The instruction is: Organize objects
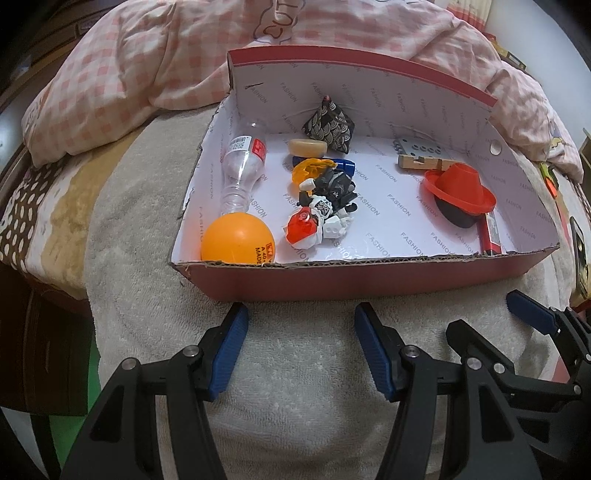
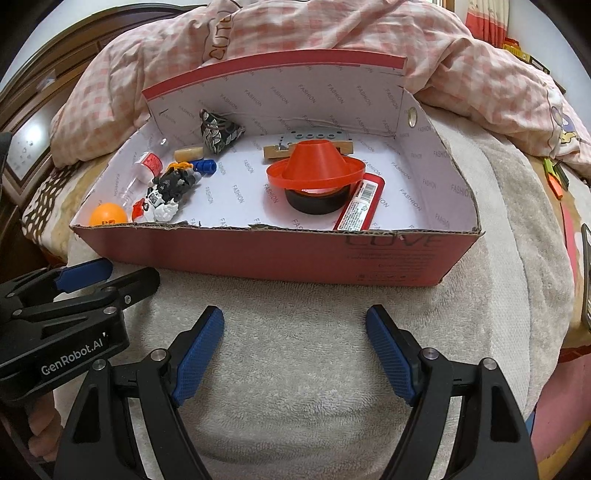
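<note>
A red cardboard box (image 1: 369,280) (image 2: 258,254) stands on a white towel. In it lie an orange ball (image 1: 238,240) (image 2: 107,215), a clear plastic bottle (image 1: 242,168), a toy robot (image 1: 325,206) (image 2: 168,192), a blue marker (image 1: 345,164), a patterned pouch (image 1: 328,127) (image 2: 219,131), a red cone (image 1: 458,188) (image 2: 316,164) on a black ring (image 2: 316,203), a red card pack (image 2: 360,205) and a wooden piece (image 1: 424,160). My left gripper (image 1: 299,317) is open and empty before the box's front wall. My right gripper (image 2: 295,321) is open and empty beside it.
A pink checked quilt (image 1: 166,66) (image 2: 332,33) is piled behind the box. The white towel (image 1: 295,387) (image 2: 295,369) covers the bed in front. Small items lie at the right bed edge (image 2: 554,181).
</note>
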### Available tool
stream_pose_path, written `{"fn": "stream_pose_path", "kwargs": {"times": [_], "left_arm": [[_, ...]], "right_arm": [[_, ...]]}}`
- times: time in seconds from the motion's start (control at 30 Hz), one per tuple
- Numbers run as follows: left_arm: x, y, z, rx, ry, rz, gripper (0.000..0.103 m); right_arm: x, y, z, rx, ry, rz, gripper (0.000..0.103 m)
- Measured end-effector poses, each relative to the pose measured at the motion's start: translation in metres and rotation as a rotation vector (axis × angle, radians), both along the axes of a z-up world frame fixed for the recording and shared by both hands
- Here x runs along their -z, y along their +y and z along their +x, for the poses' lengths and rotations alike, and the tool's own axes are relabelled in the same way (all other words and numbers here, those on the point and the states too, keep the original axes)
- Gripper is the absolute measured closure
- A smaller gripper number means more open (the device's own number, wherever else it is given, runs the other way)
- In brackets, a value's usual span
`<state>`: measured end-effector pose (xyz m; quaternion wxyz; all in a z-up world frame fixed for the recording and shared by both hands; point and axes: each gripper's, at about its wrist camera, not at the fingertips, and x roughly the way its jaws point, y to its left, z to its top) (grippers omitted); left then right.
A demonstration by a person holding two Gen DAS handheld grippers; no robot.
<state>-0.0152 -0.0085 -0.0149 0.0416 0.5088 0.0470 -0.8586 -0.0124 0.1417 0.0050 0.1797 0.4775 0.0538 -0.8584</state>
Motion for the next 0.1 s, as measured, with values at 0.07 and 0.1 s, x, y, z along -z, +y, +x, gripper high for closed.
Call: {"fn": "stream_pose_path", "kwargs": {"times": [0.07, 0.1], "left_arm": [[0.0, 0.0001, 0.0, 0.0, 0.0, -0.001, 0.042], [0.0, 0.0001, 0.0, 0.0, 0.0, -0.001, 0.042]], "right_arm": [[-0.0002, 0.0, 0.0001, 0.0, 0.0, 0.0, 0.022], [0.0, -0.0003, -0.0004, -0.001, 0.001, 0.001, 0.022]]}}
